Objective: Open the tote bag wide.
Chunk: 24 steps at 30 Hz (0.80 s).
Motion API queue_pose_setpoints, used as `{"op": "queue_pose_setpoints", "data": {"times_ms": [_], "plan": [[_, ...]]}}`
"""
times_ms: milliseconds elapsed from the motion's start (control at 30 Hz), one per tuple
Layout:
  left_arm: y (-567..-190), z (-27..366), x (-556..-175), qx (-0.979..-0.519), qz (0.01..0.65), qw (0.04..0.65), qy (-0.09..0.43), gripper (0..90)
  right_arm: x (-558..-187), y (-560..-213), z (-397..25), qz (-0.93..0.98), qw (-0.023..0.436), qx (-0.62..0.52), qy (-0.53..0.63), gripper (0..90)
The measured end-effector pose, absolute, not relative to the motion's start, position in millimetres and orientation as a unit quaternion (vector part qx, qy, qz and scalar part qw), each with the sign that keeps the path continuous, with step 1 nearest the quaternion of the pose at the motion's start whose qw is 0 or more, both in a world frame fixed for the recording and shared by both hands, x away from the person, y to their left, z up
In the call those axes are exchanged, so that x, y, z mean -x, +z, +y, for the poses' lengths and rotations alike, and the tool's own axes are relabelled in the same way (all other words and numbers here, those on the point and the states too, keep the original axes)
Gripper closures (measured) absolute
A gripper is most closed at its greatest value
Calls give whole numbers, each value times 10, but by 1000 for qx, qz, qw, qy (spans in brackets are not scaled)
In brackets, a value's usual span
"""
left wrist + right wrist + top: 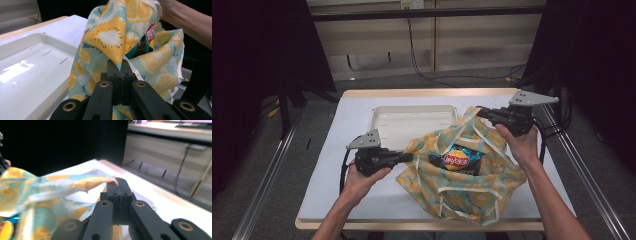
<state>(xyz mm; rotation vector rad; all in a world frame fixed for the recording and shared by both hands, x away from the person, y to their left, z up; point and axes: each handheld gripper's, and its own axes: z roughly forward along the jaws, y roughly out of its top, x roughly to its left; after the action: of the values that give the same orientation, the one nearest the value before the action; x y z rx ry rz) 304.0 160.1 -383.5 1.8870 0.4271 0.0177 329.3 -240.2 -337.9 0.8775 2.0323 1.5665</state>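
Item: cloth bag (462, 187), lemon-and-kiwi print on pale teal, white strap trim. Lies at centre and lower right of the high view, its lower part slumped on the white table (337, 170), its mouth lifted and spread.

Contents: one crisp packet (456, 159), dark blue with a red-and-yellow logo, seen through the open mouth near the middle of the high view; a sliver of its logo also peeks out at upper right of the left gripper view. How deep it sits cannot be told.

Left gripper (408, 157): centre left of the high view, jaws pressed together on the bag's near-left rim; its own view shows fabric pinched between the tips (120, 65).

Right gripper (481, 113): upper right of the high view, jaws likewise clamped on the far rim; its own view shows the hem caught at the tips (118, 184), cloth stretching away to the left.

Purpose, as judged: the two grips pull opposite edges apart, holding the mouth open around the packet.

Surroundings: shallow white tray (384, 117), touching or partly under the bag's far-left edge, upper centre. Cables on the floor beyond the table.
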Motion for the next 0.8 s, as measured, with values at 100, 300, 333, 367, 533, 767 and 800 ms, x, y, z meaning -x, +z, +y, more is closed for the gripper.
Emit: {"op": "queue_pose_setpoints", "data": {"times_ms": [100,300,333,367,533,767,800], "plan": [[-3841,1630,-3034,-799,175,575,5,876,-3377,-3504,-2373,738,189,-317,566,900],[-3772,1637,-3007,-792,171,586,12,751,-3413,-3610,-2302,751,171,-312,556,874],[-3760,1639,-3005,-792,169,587,15,723,-3414,-3618,-2294,750,171,-314,557,848],[-3749,1644,-2999,-790,167,590,14,683,-3419,-3629,-2285,750,166,-314,558,823],[-3688,1692,-2963,-787,168,593,25,560,-3403,-3642,-2269,752,161,-322,552,625],[-3638,1696,-2918,-798,171,577,37,391,-3230,-3549,-2430,726,186,-343,566,342],[-3631,1706,-2915,-794,170,582,39,387,-3208,-3534,-2451,723,186,-341,571,341]]}}
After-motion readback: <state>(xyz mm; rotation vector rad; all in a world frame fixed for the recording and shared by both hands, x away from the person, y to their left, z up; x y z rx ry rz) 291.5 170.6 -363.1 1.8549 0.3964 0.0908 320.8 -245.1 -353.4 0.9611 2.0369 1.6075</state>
